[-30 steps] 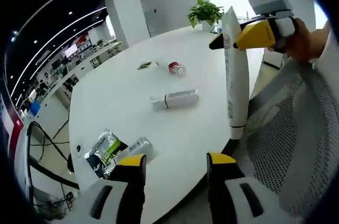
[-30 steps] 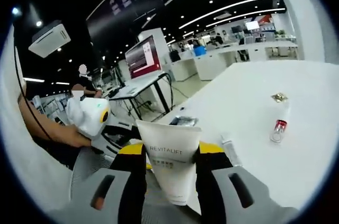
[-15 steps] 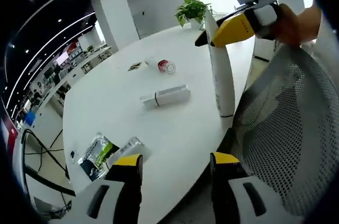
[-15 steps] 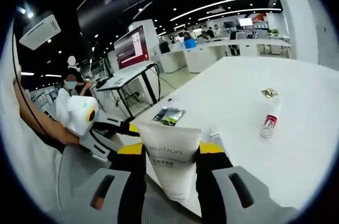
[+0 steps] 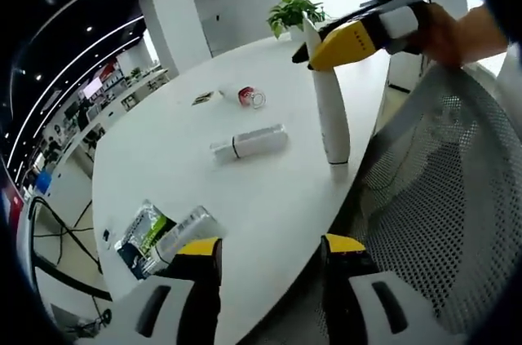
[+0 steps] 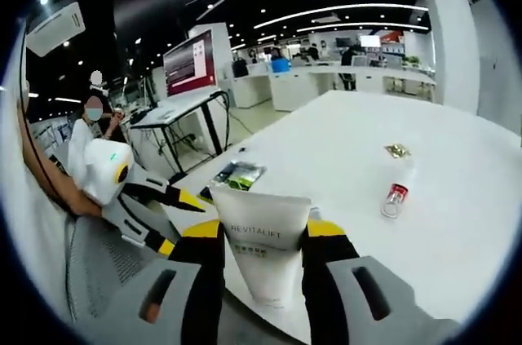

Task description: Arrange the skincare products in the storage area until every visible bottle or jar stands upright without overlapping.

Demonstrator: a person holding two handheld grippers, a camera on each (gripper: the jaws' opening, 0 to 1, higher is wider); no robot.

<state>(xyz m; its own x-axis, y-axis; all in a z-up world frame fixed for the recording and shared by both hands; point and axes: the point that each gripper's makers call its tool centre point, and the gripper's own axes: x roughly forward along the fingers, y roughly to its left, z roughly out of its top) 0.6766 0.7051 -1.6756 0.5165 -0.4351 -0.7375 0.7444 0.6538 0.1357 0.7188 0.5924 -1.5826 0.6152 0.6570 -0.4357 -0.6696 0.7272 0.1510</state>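
Note:
My right gripper (image 6: pixel 263 235) is shut on a white tube marked REVITALIFT (image 6: pixel 265 259). In the left gripper view the same gripper (image 5: pixel 320 38) comes in from the upper right and holds that tube (image 5: pixel 329 121) upright, cap end down on the white table (image 5: pixel 269 198) near its edge. My left gripper (image 5: pixel 271 247) is open and holds nothing, low in front of the table edge. A white and silver bottle (image 5: pixel 249 143) lies on its side mid-table. A small bottle with a red band (image 5: pixel 249 98) (image 6: pixel 393 195) lies farther back.
A green packet (image 5: pixel 140 232) (image 6: pixel 239 174) and a clear tube (image 5: pixel 186 229) lie near the left table edge. A small sachet (image 5: pixel 204 99) (image 6: pixel 397 150) lies by the red-banded bottle. A mesh chair (image 5: pixel 432 223) stands right of the table. A potted plant (image 5: pixel 292 15) sits at the far edge.
The right gripper has brought the white tube down and inward from beside the table edge, so its cap end now rests on the table. The left gripper stays open.

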